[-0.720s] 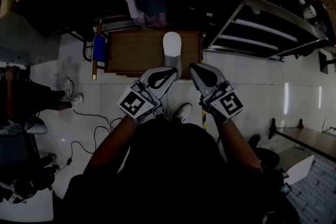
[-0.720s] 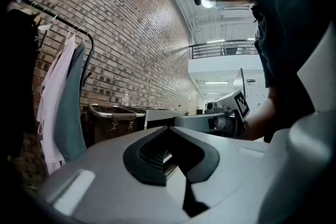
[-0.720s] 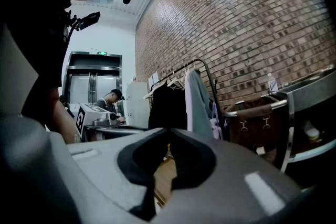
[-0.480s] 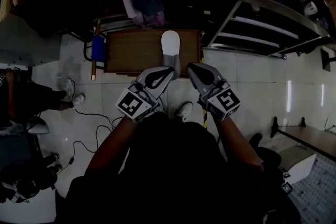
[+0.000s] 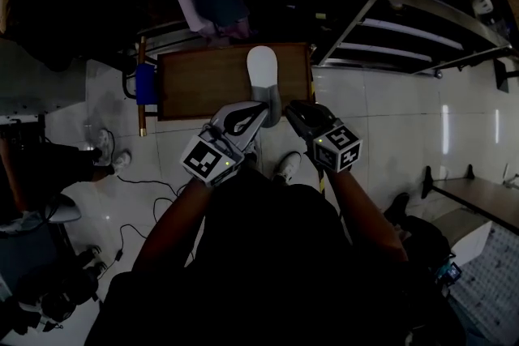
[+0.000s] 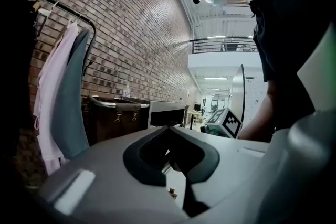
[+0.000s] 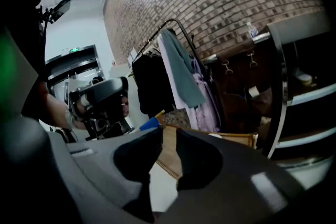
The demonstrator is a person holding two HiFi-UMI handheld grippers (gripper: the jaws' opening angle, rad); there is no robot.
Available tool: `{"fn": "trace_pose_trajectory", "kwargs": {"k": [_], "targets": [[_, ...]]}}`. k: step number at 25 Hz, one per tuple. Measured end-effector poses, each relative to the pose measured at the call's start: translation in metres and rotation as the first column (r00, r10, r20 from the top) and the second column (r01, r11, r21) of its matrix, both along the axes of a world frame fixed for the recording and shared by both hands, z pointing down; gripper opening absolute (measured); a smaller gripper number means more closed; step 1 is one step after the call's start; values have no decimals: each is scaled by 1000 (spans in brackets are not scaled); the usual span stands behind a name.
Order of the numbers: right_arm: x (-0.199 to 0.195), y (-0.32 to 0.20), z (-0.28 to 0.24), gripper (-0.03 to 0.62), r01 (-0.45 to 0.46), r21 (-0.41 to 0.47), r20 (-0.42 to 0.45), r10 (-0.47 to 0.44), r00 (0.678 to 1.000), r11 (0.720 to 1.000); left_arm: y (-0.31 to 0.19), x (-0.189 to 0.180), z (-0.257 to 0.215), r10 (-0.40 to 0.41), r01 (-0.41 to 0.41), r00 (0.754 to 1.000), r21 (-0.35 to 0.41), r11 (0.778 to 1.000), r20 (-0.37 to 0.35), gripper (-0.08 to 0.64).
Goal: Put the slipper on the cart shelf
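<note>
- Lately drawn the right gripper in toward the heel of the slipper; kept the left gripper much where it was, just beside that heel.
- Probably means an approach under way; no grasp yet, no lift begun.
- Seen along the right gripper's jaws: parted by a narrow slit, nothing in it, only the wooden board beyond.
- Seen along the left gripper's jaws: tips together, nothing caught between.
- Still lying on the low wooden board, toe pointing away, well apart from the cart shelf at the right.
- Looks soft and pale, rounded at the toe, smooth on top; likely to flex under a pinch, so best taken at the heel rim.
- Bare metal rails and flat tiers on the cart shelf; matte brown on the board; glossy pale floor tiles underneath.
</note>
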State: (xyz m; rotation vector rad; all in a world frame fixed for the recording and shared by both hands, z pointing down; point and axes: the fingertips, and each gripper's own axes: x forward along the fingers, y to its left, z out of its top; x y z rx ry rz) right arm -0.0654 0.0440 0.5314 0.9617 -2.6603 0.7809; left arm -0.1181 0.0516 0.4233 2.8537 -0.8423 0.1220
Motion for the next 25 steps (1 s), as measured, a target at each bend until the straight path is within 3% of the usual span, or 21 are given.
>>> {"fn": "trace_pose_trajectory", "kwargs": {"k": [3, 8, 13, 17, 20, 25], "targets": [[-7, -9, 41, 119, -49, -158, 13, 51, 999, 986, -13, -5, 11, 49, -49, 999, -25, 998, -7, 0], [-25, -11, 125, 232, -79, -379, -21, 77, 997, 922, -32, -11, 31, 118, -118, 993, -60, 991, -12, 0], [-30, -15, 183, 250, -135, -496, -70, 115, 991, 858, -45, -7, 55, 183, -184, 983, -80, 980, -9, 0], [-25, -15, 227, 313, -180, -597, -93, 156, 983, 782, -57, -4, 67, 217, -218, 976, -91, 972, -22, 0], [-19, -14, 254, 322, -210, -636, -127, 168, 978, 743, -64, -4, 72, 236, -238, 971, -93, 967, -31, 0], [-21, -11, 283, 322, -193, -707, -99, 175, 980, 680, -79, -4, 83, 256, -257, 966, -105, 961, -24, 0]]}}
